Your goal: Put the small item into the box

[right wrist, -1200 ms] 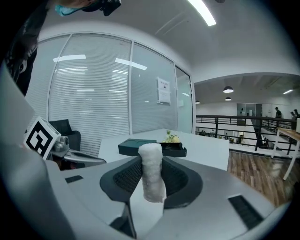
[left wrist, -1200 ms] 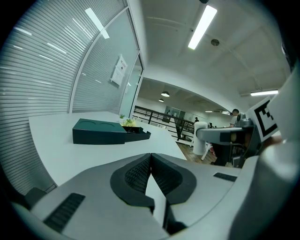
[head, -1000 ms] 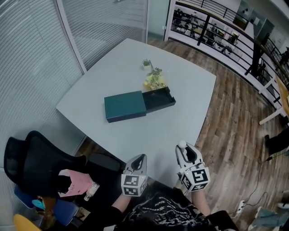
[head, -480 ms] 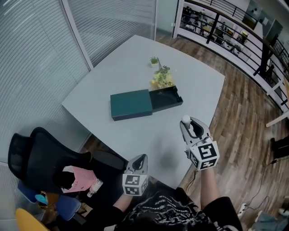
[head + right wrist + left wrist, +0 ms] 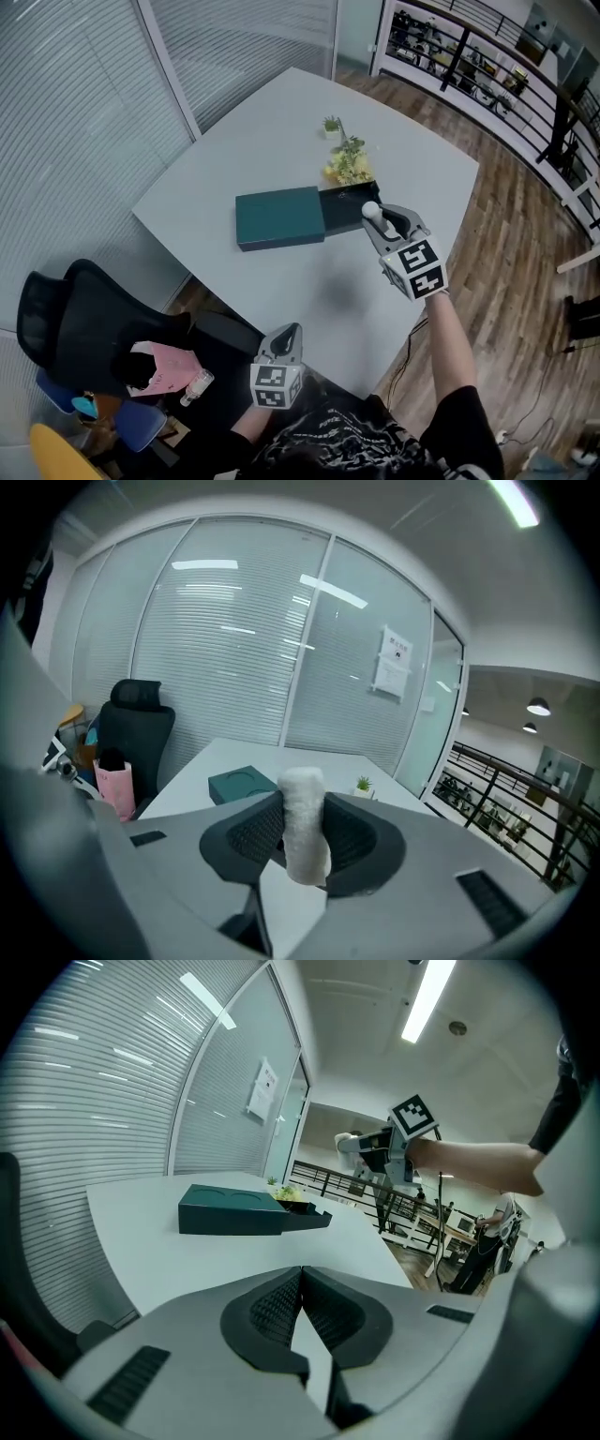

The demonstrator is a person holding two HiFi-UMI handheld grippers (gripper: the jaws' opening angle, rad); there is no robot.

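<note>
Between right gripper fingers, small item clamped, near box; left gripper fingers closed, empty.

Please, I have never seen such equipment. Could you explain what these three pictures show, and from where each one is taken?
No robot: a person holds a two-finger gripper in each hand. One picture comes from a camera on the person's head, looking down; the other two from cameras on the grippers. On the pale table lie a dark green box, slid partly open, and small plants. The right gripper grips a small white item between its fingers, close to the box's open end. The left gripper is shut and empty.
</note>
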